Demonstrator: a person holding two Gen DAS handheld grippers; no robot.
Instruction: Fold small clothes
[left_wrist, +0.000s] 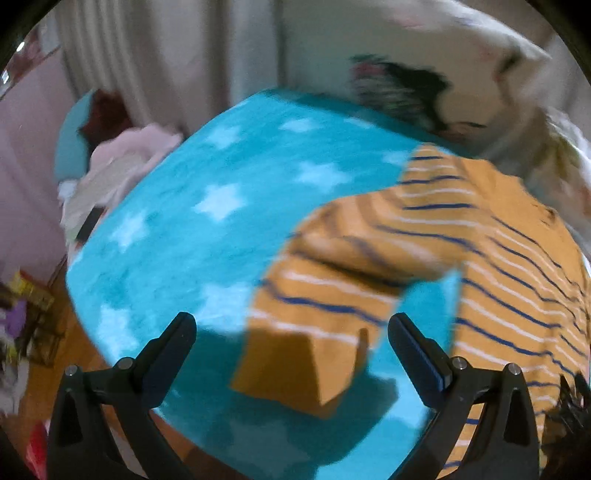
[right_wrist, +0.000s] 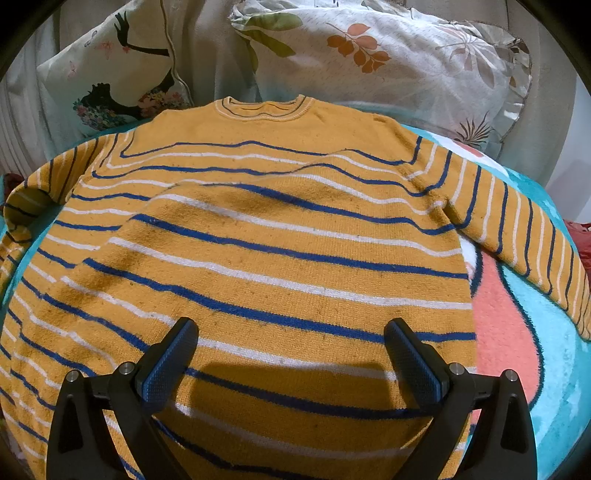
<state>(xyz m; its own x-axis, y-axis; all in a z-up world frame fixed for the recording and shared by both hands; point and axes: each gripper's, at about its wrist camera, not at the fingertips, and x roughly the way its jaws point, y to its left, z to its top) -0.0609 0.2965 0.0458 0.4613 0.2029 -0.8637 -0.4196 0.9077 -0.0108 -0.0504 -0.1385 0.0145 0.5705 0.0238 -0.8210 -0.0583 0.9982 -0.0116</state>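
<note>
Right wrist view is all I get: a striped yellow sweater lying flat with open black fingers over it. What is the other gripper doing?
Observer: The left gripper is open too, empty, over the cuff of the sweater's left sleeve, which your view cuts off.
Operator: Is that sleeve lying straight?
Observer: No. In the left wrist view the sleeve bends at the elbow, and the cuff end lies on the blue blanket.
Operator: I see pink patches on the blanket. Is it like that over there?
Observer: There it shows pale stars on blue, no pink.
Operator: Anything else beyond the blanket on that side?
Observer: A blurred heap of pale pink cloth lies past its far left edge.
</note>
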